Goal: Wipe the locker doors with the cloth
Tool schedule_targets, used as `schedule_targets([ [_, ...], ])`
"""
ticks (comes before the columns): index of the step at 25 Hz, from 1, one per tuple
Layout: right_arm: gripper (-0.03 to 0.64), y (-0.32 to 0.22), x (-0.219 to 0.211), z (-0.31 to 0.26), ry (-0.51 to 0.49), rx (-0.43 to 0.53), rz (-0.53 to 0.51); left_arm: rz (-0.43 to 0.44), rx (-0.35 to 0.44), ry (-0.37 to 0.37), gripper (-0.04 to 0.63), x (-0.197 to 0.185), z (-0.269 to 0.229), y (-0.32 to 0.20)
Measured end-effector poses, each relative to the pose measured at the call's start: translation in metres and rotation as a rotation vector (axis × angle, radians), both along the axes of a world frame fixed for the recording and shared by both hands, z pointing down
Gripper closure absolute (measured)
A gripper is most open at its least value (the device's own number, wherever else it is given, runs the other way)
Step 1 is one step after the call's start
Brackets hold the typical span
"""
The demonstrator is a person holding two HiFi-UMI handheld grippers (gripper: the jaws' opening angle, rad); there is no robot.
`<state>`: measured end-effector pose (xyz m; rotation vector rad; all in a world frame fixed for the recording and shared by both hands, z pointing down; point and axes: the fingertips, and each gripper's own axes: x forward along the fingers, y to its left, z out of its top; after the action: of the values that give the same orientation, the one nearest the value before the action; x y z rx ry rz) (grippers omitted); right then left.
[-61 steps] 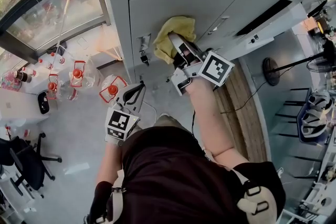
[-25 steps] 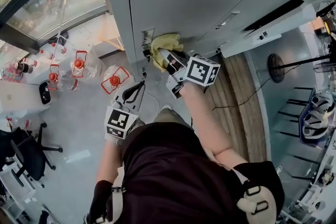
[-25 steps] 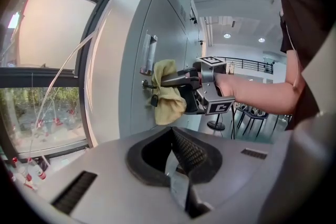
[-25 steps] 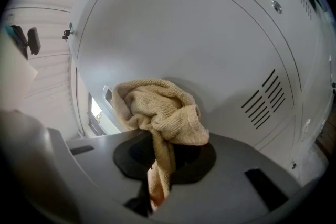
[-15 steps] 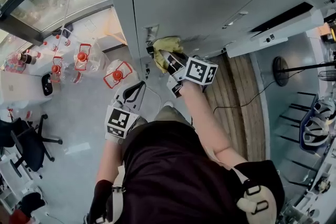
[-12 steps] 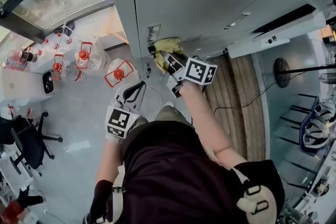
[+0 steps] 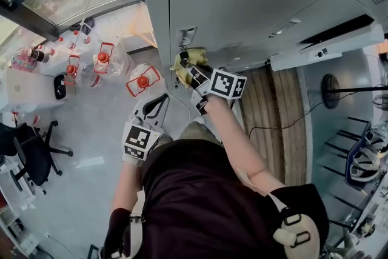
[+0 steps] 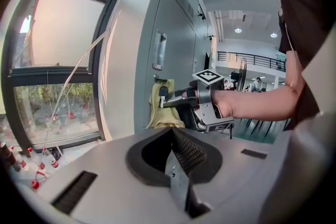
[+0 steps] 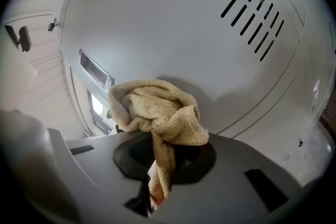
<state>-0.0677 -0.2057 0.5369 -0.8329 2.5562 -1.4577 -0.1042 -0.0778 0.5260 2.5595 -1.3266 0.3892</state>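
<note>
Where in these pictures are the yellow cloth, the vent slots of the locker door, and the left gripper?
cloth [image 9: 157, 110], right gripper view, its bunched middle.
vent slots [image 9: 254, 18], right gripper view, middle of the group.
left gripper [image 7: 160, 100], head view, tips of its shut jaws.

Nothing readable here, tbh. The cubes on the left hand-held gripper [image 7: 159, 104] and right hand-held gripper [image 7: 185, 63] only show black-and-white square marker patterns, no letters or numbers. The card holder [image 9: 96, 69] on the locker door [image 9: 173, 23], at 10 o'clock from the cloth [image 9: 157, 110], is too blurry to read.
</note>
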Motion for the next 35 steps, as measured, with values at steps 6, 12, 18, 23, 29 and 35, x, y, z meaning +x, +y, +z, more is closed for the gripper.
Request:
schedule_targets([
  [6,0.563,0.006,-0.015,0.001,-0.006,-0.010,-0.028,-0.023,0.004,-0.004,0.588,-0.010,-0.002,0.002],
  [12,0.563,0.013,-0.028,0.000,-0.011,-0.018,-0.055,-0.032,0.011,-0.003,0.588,-0.015,-0.005,0.004],
  [18,0.563,0.021,-0.036,-0.002,-0.010,-0.015,-0.082,-0.030,0.020,-0.001,0.588,-0.016,-0.008,0.004],
  [23,0.563,0.031,-0.039,-0.002,0.003,-0.011,-0.095,-0.018,0.025,0.004,0.588,-0.017,-0.010,0.004],
  [29,0.563,0.038,-0.024,0.003,0.056,-0.002,-0.071,0.031,0.035,0.013,0.588,-0.006,-0.014,-0.002],
  [35,0.563,0.036,0.013,0.001,0.087,0.020,0.001,0.104,0.046,0.020,0.588,0.016,-0.017,-0.010],
])
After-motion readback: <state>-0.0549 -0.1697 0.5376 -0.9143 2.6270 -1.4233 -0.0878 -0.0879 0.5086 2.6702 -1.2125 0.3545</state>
